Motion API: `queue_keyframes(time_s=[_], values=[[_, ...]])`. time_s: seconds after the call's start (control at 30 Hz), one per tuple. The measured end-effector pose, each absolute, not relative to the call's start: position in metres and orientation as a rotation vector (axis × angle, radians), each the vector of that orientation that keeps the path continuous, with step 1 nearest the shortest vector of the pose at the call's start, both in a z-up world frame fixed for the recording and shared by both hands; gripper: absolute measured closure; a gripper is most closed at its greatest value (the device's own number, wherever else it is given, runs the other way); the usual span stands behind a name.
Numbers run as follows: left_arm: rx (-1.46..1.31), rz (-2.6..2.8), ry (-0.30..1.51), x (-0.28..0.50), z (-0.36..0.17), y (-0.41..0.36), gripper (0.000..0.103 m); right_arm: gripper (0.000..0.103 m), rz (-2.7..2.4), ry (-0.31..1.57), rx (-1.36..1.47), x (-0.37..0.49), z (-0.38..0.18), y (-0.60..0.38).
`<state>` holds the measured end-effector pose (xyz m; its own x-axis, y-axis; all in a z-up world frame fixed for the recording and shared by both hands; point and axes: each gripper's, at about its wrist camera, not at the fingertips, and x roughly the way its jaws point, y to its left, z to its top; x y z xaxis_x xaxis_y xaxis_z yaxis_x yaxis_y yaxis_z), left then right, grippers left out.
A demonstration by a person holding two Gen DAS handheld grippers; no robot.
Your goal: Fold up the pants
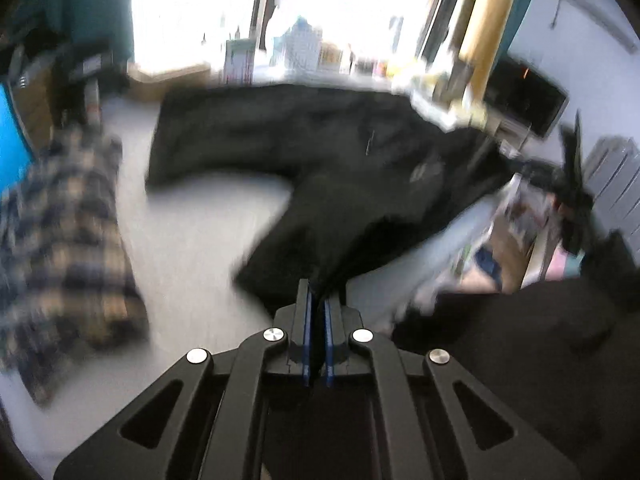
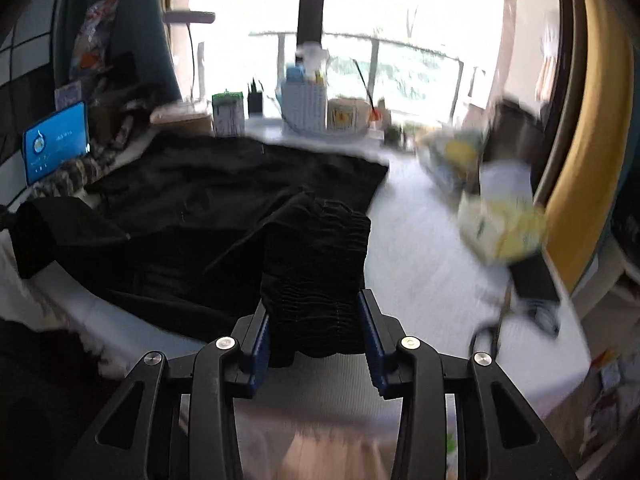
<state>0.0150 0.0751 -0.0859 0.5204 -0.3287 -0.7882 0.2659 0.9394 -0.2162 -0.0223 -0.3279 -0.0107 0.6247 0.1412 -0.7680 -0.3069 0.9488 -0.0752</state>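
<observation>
Both grippers [image 1: 317,300] [image 2: 316,320] on black pants [image 1: 320,152].

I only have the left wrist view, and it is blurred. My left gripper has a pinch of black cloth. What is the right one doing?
Observer: The right gripper has the gathered elastic waistband of the black pants between its fingers, which stand well apart around the thick bunch.
Operator: Is the waistband off the table?
Observer: It looks raised above the white table; the rest of the pants lies spread flat behind it.
Operator: Anything close on that side?
Observer: A yellow and white packet sits to the right of the waistband, apart from the cloth.
Operator: And my left gripper?
Observer: Nothing to add; its jaws are shut on the cloth.
</observation>
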Motion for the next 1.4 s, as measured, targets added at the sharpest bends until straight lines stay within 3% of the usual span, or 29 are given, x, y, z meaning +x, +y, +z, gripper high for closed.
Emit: queue_keyframes(time_s=[0.13, 0.2, 0.27, 0.3, 0.43, 0.5, 0.57, 0.67, 0.7, 0.73, 0.8, 0.83, 0.9, 0.93, 0.97, 1.07, 1.23, 1.4], values=[[-0.086, -0.314, 1.022, 0.011, -0.104, 0.082, 0.099, 0.059, 0.247, 0.92, -0.152, -0.035, -0.026, -0.337], [-0.1, -0.309, 0.994, 0.013, -0.096, 0.084, 0.099, 0.048, 0.25, 0.901, -0.122, -0.039, -0.021, -0.341], [-0.109, -0.321, 0.972, 0.017, -0.09, 0.083, 0.099, 0.02, 0.271, 0.862, -0.098, -0.04, -0.013, -0.342], [-0.107, -0.332, 0.964, 0.02, -0.088, 0.081, 0.099, 0.019, 0.284, 0.838, -0.087, -0.041, -0.009, -0.342], [-0.083, -0.356, 0.953, 0.021, -0.084, 0.074, 0.097, 0.019, 0.29, 0.808, -0.052, -0.03, -0.005, -0.343], [-0.082, -0.337, 0.944, 0.026, -0.083, 0.076, 0.085, 0.019, 0.296, 0.807, -0.023, -0.021, -0.008, -0.343], [-0.088, -0.321, 0.922, 0.026, -0.083, 0.078, 0.047, 0.019, 0.301, 0.814, -0.007, -0.012, -0.013, -0.341], [-0.082, -0.303, 0.897, 0.034, -0.085, 0.078, 0.042, 0.021, 0.301, 0.84, -0.011, -0.003, -0.021, -0.335], [-0.07, -0.293, 0.902, 0.038, -0.088, 0.076, 0.042, 0.028, 0.304, 0.839, -0.009, -0.003, -0.021, -0.334], [-0.053, -0.289, 0.904, 0.04, -0.092, 0.073, 0.042, 0.052, 0.3, 0.835, -0.017, -0.003, -0.021, -0.333], [-0.018, -0.289, 0.909, 0.044, -0.098, 0.067, 0.042, 0.061, 0.307, 0.817, -0.046, -0.008, -0.014, -0.328], [0.007, -0.284, 0.903, 0.044, -0.101, 0.063, 0.043, 0.063, 0.316, 0.804, -0.06, -0.011, -0.01, -0.325], [0.047, -0.257, 0.874, 0.045, -0.102, 0.059, 0.053, 0.067, 0.33, 0.776, -0.096, -0.018, -0.001, -0.32], [0.047, -0.26, 0.862, 0.045, -0.1, 0.058, 0.069, 0.069, 0.335, 0.758, -0.112, -0.022, 0.005, -0.318], [0.026, -0.27, 0.849, 0.045, -0.097, 0.059, 0.078, 0.071, 0.337, 0.744, -0.118, -0.024, 0.01, -0.318], [-0.01, -0.289, 0.776, 0.038, -0.08, 0.061, 0.094, 0.072, 0.35, 0.656, -0.098, -0.035, 0.032, -0.321], [-0.102, -0.314, 0.648, 0.026, -0.041, 0.068, 0.101, 0.072, 0.388, 0.505, -0.054, -0.048, 0.071, -0.324], [-0.196, -0.309, 0.526, 0.017, -0.005, 0.087, 0.102, 0.072, 0.367, 0.519, -0.079, -0.039, 0.075, -0.325]])
